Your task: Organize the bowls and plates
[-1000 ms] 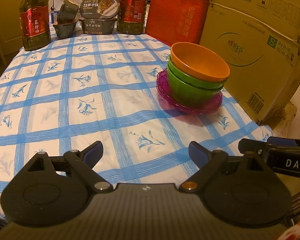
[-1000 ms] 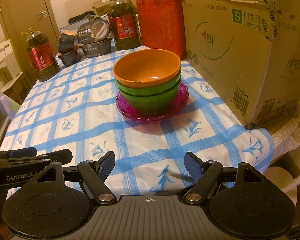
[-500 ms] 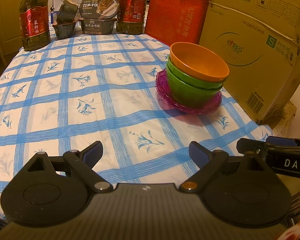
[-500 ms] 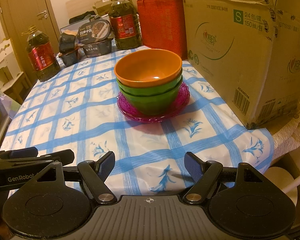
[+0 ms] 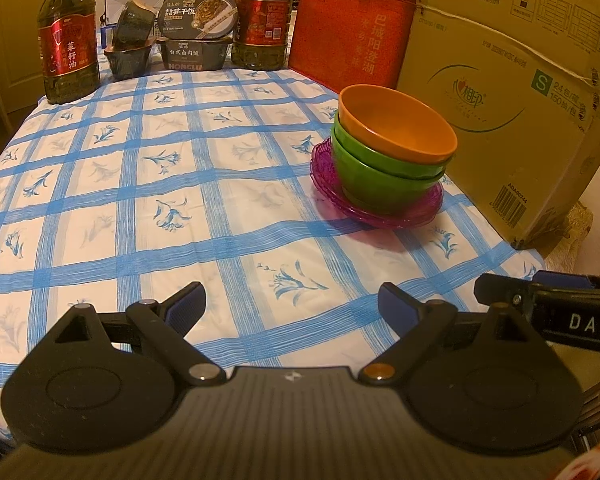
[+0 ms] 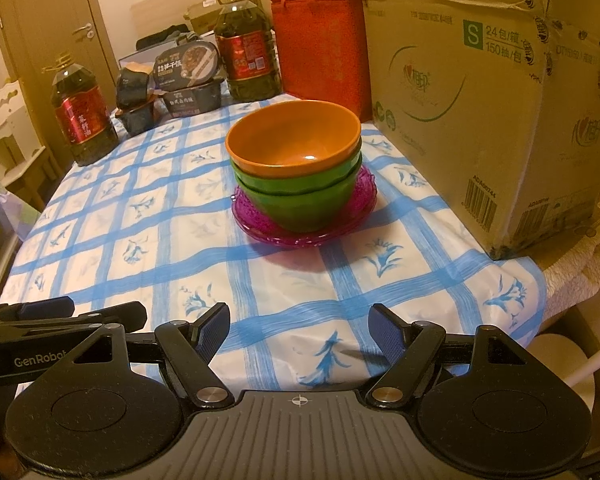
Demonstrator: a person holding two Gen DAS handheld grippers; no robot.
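Note:
An orange bowl (image 5: pixel 396 124) (image 6: pixel 294 140) sits nested in green bowls (image 5: pixel 372 176) (image 6: pixel 300 200), and the stack rests on purple plates (image 5: pixel 380 212) (image 6: pixel 256 220) on the right half of the blue-checked tablecloth (image 5: pixel 140 200) (image 6: pixel 140 232). My left gripper (image 5: pixel 292 304) hangs open over the table's near edge, well short of the stack, with nothing between its fingers. My right gripper (image 6: pixel 300 328) is open too and empty, facing the stack from the near edge. Each gripper shows at the side of the other's view.
A large cardboard box (image 5: pixel 512 92) (image 6: pixel 492 100) stands just right of the stack. At the back are a red bag (image 5: pixel 352 32), two oil bottles (image 5: pixel 68 44) (image 5: pixel 262 20) and dark food boxes (image 5: pixel 196 36). A wooden door (image 6: pixel 56 36) is behind on the left.

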